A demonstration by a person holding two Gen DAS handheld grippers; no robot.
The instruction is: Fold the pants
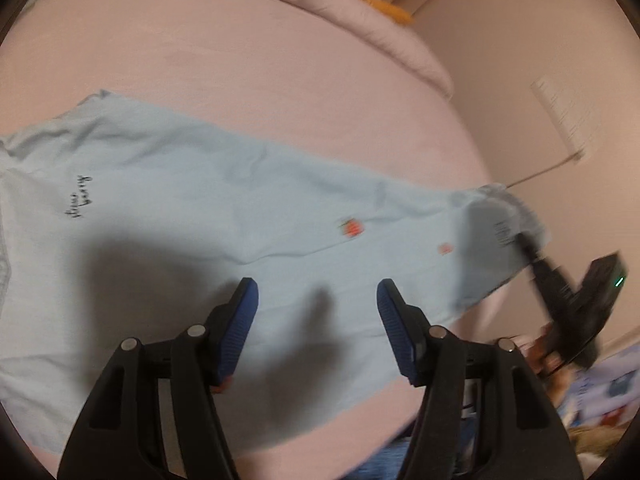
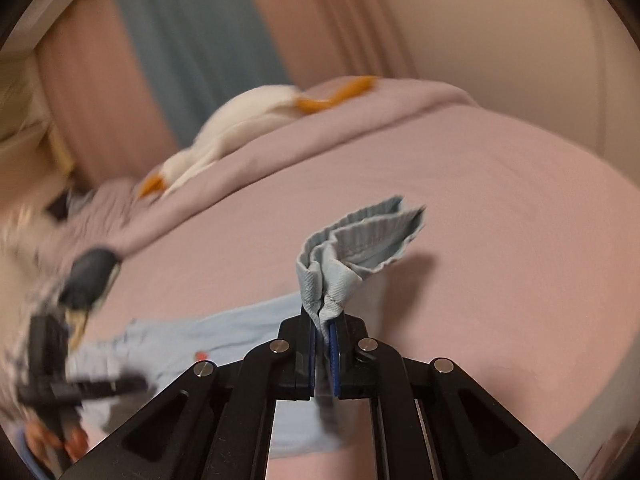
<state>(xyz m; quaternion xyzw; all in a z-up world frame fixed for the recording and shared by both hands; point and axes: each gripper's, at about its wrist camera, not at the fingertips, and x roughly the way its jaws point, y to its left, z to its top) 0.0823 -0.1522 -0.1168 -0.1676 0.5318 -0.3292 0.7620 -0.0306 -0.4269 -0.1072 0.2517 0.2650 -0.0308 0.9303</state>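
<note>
Light blue pants (image 1: 240, 200) lie stretched across a pink bed sheet (image 1: 240, 72), with small red prints and dark lettering near their wide left end. My left gripper (image 1: 318, 308) hovers open just above the middle of the fabric, nothing between its blue pads (image 1: 240, 320). My right gripper (image 2: 325, 316) is shut on the bunched ribbed hem (image 2: 360, 236) at the narrow end, lifting it off the sheet. In the left wrist view the right gripper (image 1: 528, 244) shows blurred at that far right end. The rest of the pants (image 2: 240, 328) trails left below it.
A rolled pink duvet (image 1: 360, 12) lies along the back of the bed, with a white plush toy with orange feet (image 2: 240, 120) on it. A wall (image 1: 520, 80) runs along the bed's right side. Mixed clutter (image 1: 600, 392) sits beyond the front right corner.
</note>
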